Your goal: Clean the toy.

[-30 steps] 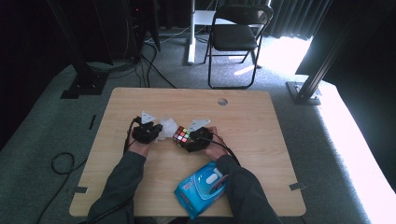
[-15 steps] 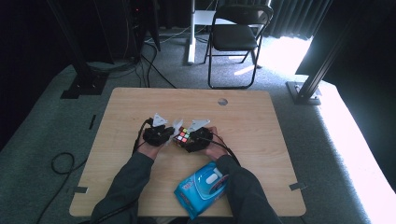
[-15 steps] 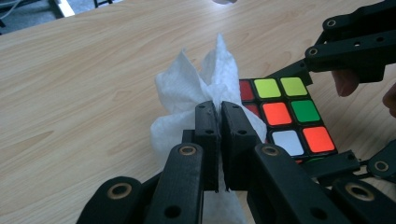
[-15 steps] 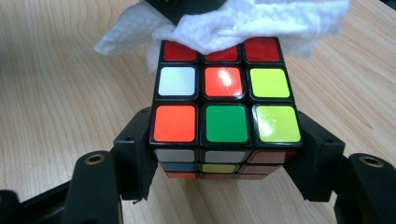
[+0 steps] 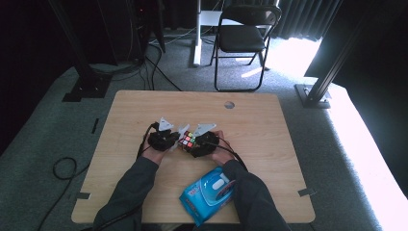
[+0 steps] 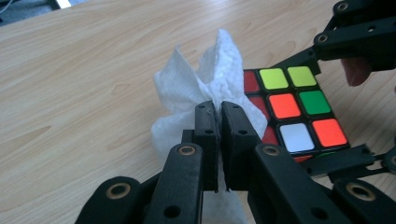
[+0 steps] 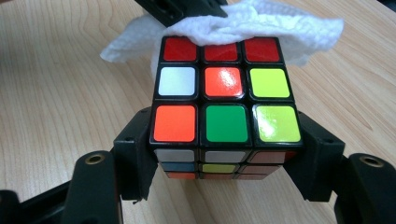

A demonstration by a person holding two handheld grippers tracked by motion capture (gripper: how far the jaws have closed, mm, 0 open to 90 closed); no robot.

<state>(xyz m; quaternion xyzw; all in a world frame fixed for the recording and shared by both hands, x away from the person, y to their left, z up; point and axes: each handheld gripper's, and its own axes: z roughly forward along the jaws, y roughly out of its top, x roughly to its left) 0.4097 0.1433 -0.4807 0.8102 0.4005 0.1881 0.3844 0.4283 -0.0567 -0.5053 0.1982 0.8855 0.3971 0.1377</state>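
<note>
Puzzle cube (image 7: 226, 105): black-framed, three by three, scrambled. Top face reads red, red, red along the far row; white, orange, yellow-green across the middle; orange, green, yellow-green nearest. Sits level, clamped at 3 and 9 o'clock, near the centre of the table. White paper wipe (image 6: 205, 84): crumpled, pinched into an upright plume, pressed against the cube's red edge at 12 o'clock, spilling past both far corners.

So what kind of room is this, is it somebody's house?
Probably not a house; it looks like a lab or recording studio. A plain wooden table stands on grey carpet, with black metal stands, loose cables and one folding chair.
</note>
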